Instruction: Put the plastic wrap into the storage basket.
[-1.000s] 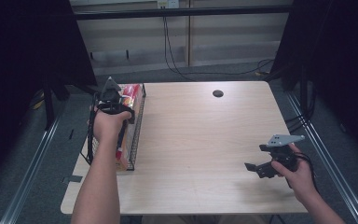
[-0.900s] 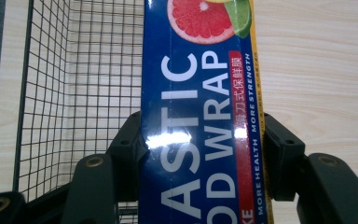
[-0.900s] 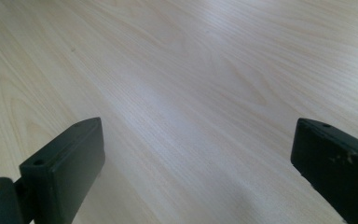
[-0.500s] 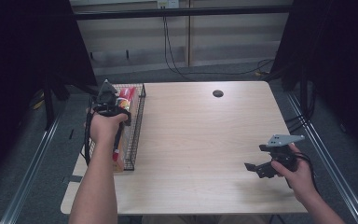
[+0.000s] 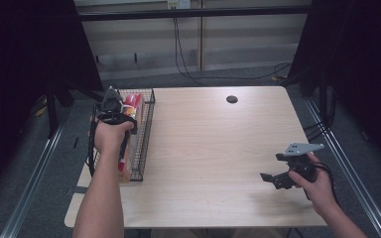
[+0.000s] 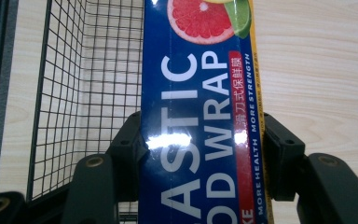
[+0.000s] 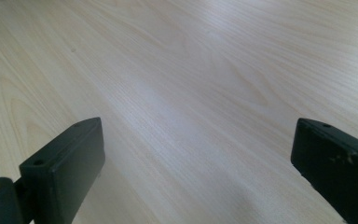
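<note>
Left gripper (image 6: 200, 154) clenched on plastic wrap box (image 6: 200, 116), pads square on both long sides. Box stands between jaws, above wire basket (image 6: 74, 93) beyond. Judgement: keep box parallel to basket walls, lower slowly. Right gripper (image 7: 196, 154) released, idle over table (image 7: 191, 60).

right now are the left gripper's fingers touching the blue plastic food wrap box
Touching. The left gripper view shows both black fingers of the left gripper pressed flat against the long sides of the blue plastic food wrap box, with no gap.
</note>
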